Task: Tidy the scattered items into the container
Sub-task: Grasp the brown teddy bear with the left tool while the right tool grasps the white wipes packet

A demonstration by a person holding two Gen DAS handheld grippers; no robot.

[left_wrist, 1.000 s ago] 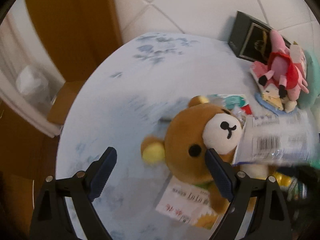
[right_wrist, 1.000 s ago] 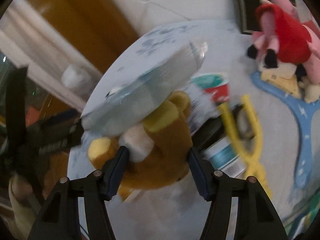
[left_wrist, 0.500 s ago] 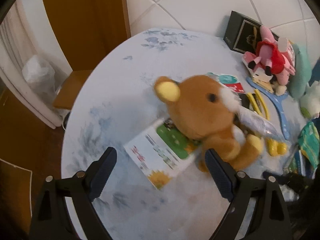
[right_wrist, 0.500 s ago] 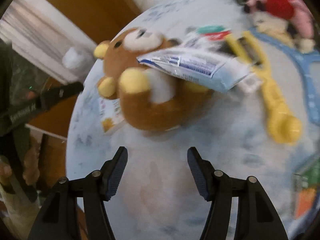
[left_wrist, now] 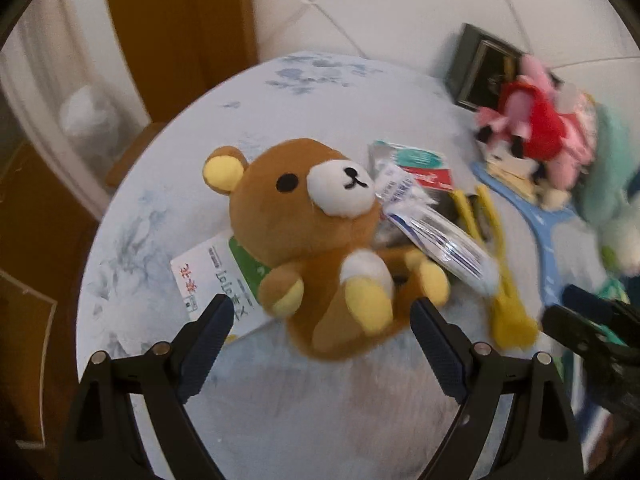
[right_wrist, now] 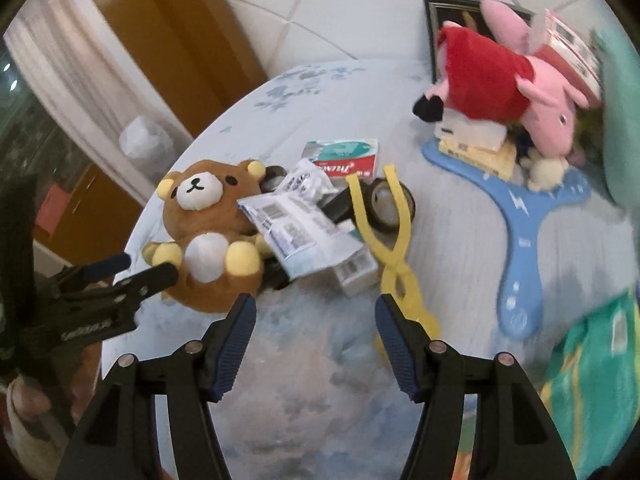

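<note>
The left gripper [left_wrist: 322,314] stands wide open with nothing pressed between its pads; the feet of the brown plush bear [left_wrist: 320,236] lie in the gap between the fingertips, not clamped. The right gripper [right_wrist: 316,322] is also open, its jaws narrower, over bare surface [right_wrist: 320,380] just in front of the bear, holding nothing.

The bear, taken as landmark, lies on its back on the round pale-blue flowered surface, partly on top of a white and green printed packet [left_wrist: 218,276]. Leaning against the bear's muzzle side is a clear-wrapped white and blue pack [left_wrist: 432,232]. Just beyond that pack lies a green and red pouch [left_wrist: 420,164], and beside it a yellow plastic tong [left_wrist: 500,280], with a dark tape roll [right_wrist: 384,204] under its prongs. Further from the bear, past the tong, lies a blue boomerang [right_wrist: 524,240]. On the boomerang's far arm sits a pile with a pink plush in a red dress [right_wrist: 504,76], in front of a dark box [left_wrist: 486,70]. No container can be told in either view.
</note>
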